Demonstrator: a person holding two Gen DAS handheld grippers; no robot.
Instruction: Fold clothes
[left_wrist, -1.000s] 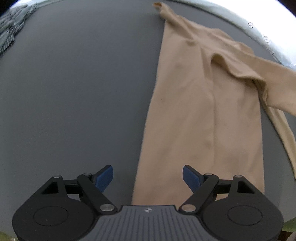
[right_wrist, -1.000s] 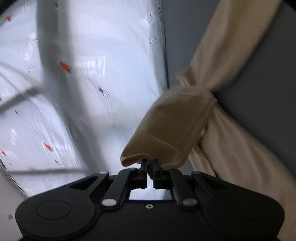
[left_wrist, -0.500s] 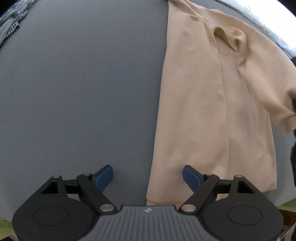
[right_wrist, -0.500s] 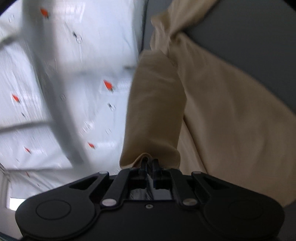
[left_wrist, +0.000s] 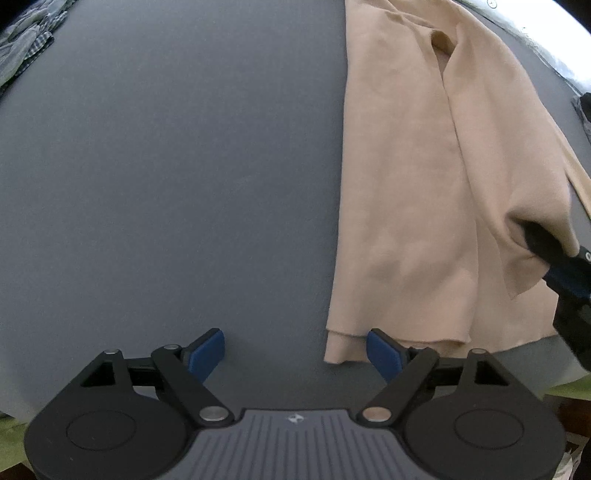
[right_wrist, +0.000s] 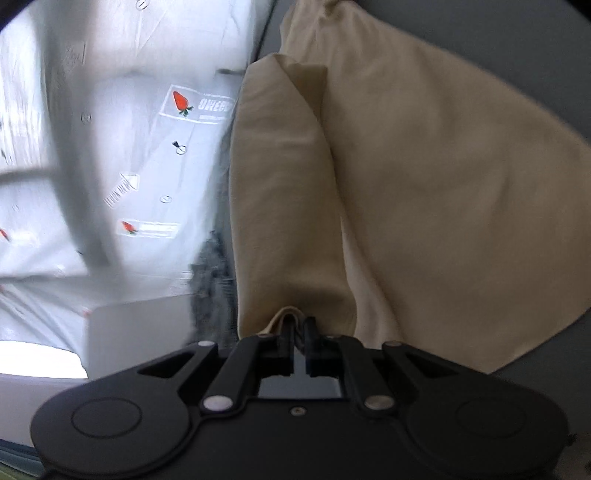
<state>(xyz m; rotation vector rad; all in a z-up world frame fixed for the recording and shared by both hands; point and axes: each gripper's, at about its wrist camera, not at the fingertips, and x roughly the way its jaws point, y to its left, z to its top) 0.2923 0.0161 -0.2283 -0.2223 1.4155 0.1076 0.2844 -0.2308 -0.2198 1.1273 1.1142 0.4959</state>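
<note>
A tan shirt (left_wrist: 406, 177) lies lengthwise on the grey table (left_wrist: 166, 166), its hem near me. My left gripper (left_wrist: 295, 350) is open and empty, just before the hem's left corner. My right gripper (right_wrist: 301, 325) is shut on the shirt's sleeve (right_wrist: 284, 206) and holds it lifted over the shirt body (right_wrist: 461, 184). In the left wrist view the right gripper (left_wrist: 532, 236) shows at the right edge, with the sleeve draped over it.
A checked grey garment (left_wrist: 26, 55) lies at the table's far left corner. A white plastic sheet with strawberry labels (right_wrist: 110, 147) lies beyond the table edge. A dark cloth (left_wrist: 585, 110) shows at the far right edge.
My right gripper has carried the sleeve inward over the shirt body and toward the hem. My left gripper has drawn back, so the shirt's hem now shows in front of it.
</note>
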